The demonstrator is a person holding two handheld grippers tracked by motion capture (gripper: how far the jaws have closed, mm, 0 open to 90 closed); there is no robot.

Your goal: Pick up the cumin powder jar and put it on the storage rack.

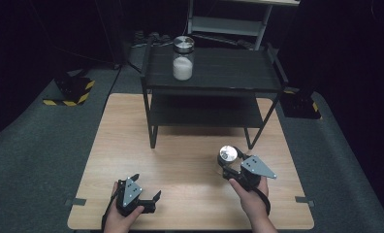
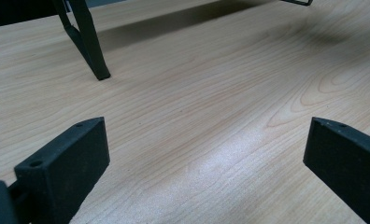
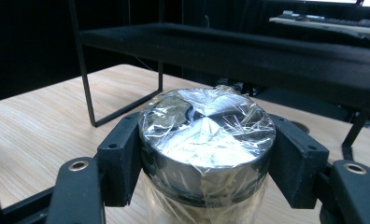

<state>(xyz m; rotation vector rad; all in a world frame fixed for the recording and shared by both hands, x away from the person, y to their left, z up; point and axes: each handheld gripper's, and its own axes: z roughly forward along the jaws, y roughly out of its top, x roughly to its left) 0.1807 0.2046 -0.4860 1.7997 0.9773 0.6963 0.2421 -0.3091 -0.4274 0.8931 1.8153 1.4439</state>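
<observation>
Right gripper view: our right gripper [image 3: 206, 154] jaws clamp the film-wrapped, steel-lidded glass jar [image 3: 206, 135]; slick wrap risks slipping; left gripper [image 2: 206, 154] gapes

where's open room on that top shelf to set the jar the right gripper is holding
The right gripper is shut on the wrapped jar. On the black rack's top shelf, the whole stretch right of the white-filled jar is bare, up to the right rail. The left end is tighter, with that jar near the left rail. The bare table between both grippers is also free.

Film-wrapped steel-lidded jar [image 3: 206, 135] upright on table, clamped at lid.
</observation>
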